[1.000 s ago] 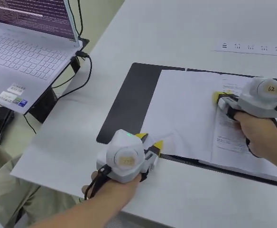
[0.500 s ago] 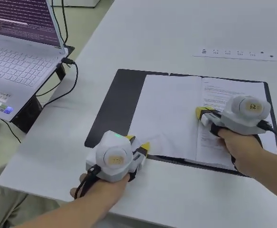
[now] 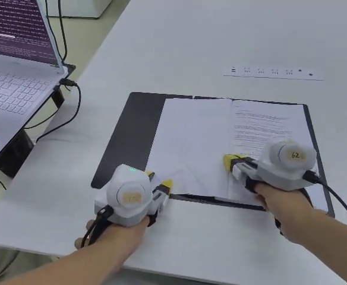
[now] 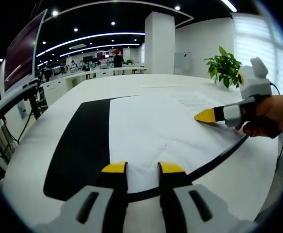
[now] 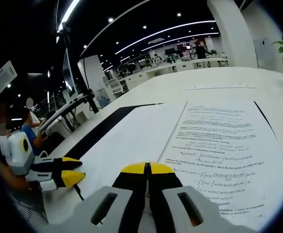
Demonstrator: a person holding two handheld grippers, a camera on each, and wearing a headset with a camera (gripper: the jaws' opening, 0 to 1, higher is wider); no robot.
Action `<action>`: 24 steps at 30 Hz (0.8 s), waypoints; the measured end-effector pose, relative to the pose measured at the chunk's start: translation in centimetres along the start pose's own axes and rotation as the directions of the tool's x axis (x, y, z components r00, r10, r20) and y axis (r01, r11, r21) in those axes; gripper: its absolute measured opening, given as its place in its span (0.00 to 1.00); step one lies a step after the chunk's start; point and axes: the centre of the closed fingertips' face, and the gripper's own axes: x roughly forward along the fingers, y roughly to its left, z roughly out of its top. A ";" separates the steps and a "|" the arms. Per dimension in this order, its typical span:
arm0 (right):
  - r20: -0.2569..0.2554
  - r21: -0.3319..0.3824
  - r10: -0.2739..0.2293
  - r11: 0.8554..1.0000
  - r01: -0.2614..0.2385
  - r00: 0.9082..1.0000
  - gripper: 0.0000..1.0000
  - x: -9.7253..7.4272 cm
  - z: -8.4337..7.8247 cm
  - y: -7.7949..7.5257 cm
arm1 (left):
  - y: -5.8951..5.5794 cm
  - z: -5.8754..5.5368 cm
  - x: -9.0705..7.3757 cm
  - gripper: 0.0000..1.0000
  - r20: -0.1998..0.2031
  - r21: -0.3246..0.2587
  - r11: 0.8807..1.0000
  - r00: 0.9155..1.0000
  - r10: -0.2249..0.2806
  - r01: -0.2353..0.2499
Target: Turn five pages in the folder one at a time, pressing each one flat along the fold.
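Folder (image 3: 129,139) open at desk (image 3: 221,35) near edge. Right tongs (image 3: 230,161) closed, empty, tips at the fold; left tongs (image 3: 158,181) slightly parted, empty. Turned-page count cannot be determined.

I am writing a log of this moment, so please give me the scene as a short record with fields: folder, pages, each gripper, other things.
folder: folder lies open on the white table, black cover bare at the left
pages: blank page on the left, printed page on the right
left gripper: left gripper, jaws open, at the blank page's near edge
right gripper: right gripper, jaws shut, tips at the fold
other: laptop far left; power strip beyond the folder
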 end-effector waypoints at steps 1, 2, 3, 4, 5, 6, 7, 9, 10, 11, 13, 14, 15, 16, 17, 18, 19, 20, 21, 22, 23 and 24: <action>-0.005 0.001 0.003 1.000 -0.003 1.000 0.00 -0.3 -0.3 0.2 | 0.0 0.0 0.0 0.23 0.000 -0.001 1.000 1.000 0.000 0.000; -0.009 -0.001 0.007 1.000 -0.007 1.000 0.00 -0.5 -0.6 0.4 | 0.0 0.0 0.0 0.23 -0.001 -0.001 1.000 1.000 0.000 0.000; -0.013 -0.008 0.011 1.000 -0.011 1.000 0.00 -0.7 -0.8 0.6 | 0.0 0.0 0.0 0.23 -0.001 0.001 1.000 1.000 0.000 0.000; -0.018 -0.010 0.015 1.000 -0.015 1.000 0.00 -1.0 -1.2 0.8 | 0.0 0.0 0.0 0.23 -0.001 0.000 1.000 1.000 0.000 0.000; -0.023 -0.019 0.020 1.000 -0.021 1.000 0.00 -1.3 -1.4 1.1 | 0.0 0.0 0.0 0.23 -0.001 -0.001 1.000 1.000 0.000 0.000; -0.027 -0.036 0.024 0.999 -0.025 0.999 0.00 -1.6 -1.7 1.3 | 0.0 0.0 0.0 0.23 -0.001 0.000 1.000 1.000 0.000 0.000; -0.029 -0.035 0.026 0.999 -0.027 0.999 0.00 -1.8 -1.9 1.4 | 0.0 0.0 0.0 0.23 -0.002 0.000 1.000 1.000 0.000 0.000; -0.035 -0.041 0.030 0.999 -0.031 0.999 0.00 -2.3 -2.3 1.6 | 0.0 0.0 0.0 0.23 -0.003 0.001 1.000 1.000 0.002 -0.002; -0.039 -0.034 0.031 0.999 -0.032 0.999 0.00 -2.4 -2.4 1.7 | 0.0 0.0 0.0 0.23 -0.004 0.001 1.000 1.000 0.003 -0.003; -0.044 -0.030 0.033 0.999 -0.035 0.998 0.00 -2.7 -2.7 1.8 | 0.0 0.0 0.0 0.23 -0.003 -0.001 1.000 1.000 0.004 -0.004; -0.054 -0.035 0.043 0.998 -0.045 0.998 0.00 -3.3 -3.3 2.3 | 0.0 0.0 0.0 0.23 -0.002 -0.003 1.000 1.000 0.007 -0.007; -0.057 -0.032 0.046 0.998 -0.048 0.997 0.00 -3.5 -3.5 2.5 | 0.0 0.0 0.0 0.23 -0.002 -0.004 1.000 1.000 0.007 -0.007; -0.061 -0.039 0.053 0.998 -0.055 0.997 0.00 -3.9 -3.8 2.8 | 0.0 0.0 0.0 0.23 -0.001 -0.004 1.000 1.000 0.007 -0.007; -0.061 -0.036 0.057 0.998 -0.059 0.997 0.00 -4.1 -4.0 2.9 | 0.0 0.0 0.0 0.23 0.000 -0.003 1.000 1.000 0.007 -0.007; -0.061 -0.035 0.060 0.997 -0.062 0.996 0.00 -4.3 -4.2 3.0 | 0.0 0.0 0.0 0.23 0.001 -0.005 1.000 1.000 0.008 -0.008; -0.063 -0.040 0.064 0.997 -0.066 0.996 0.00 -4.5 -4.4 3.2 | 0.0 0.0 0.0 0.23 0.002 -0.005 1.000 1.000 0.008 -0.008; -0.063 -0.035 0.066 0.997 -0.069 0.996 0.00 -4.7 -4.5 3.3 | 0.0 0.0 0.0 0.23 0.003 -0.006 1.000 1.000 0.008 -0.008; -0.066 -0.033 0.069 0.997 -0.071 0.995 0.00 -4.9 -4.7 3.5 | 0.0 0.0 0.0 0.23 0.003 -0.009 1.000 1.000 0.008 -0.008; -0.068 -0.030 0.070 0.997 -0.073 0.995 0.00 -5.0 -4.7 3.6 | 0.0 0.0 0.0 0.23 0.002 -0.009 1.000 1.000 0.008 -0.008; -0.073 -0.021 0.072 0.997 -0.074 0.995 0.00 -5.1 -4.8 3.7 | 0.0 0.0 0.0 0.23 0.002 -0.007 1.000 1.000 0.008 -0.008; -0.075 -0.017 0.073 0.997 -0.075 0.994 0.00 -5.2 -4.9 3.8 | 0.0 0.0 0.0 0.23 0.001 -0.008 1.000 1.000 0.009 -0.009; -0.079 -0.013 0.076 0.997 -0.077 0.994 0.00 -5.3 -5.0 3.9 | 0.0 0.0 0.0 0.23 0.000 -0.009 1.000 1.000 0.009 -0.009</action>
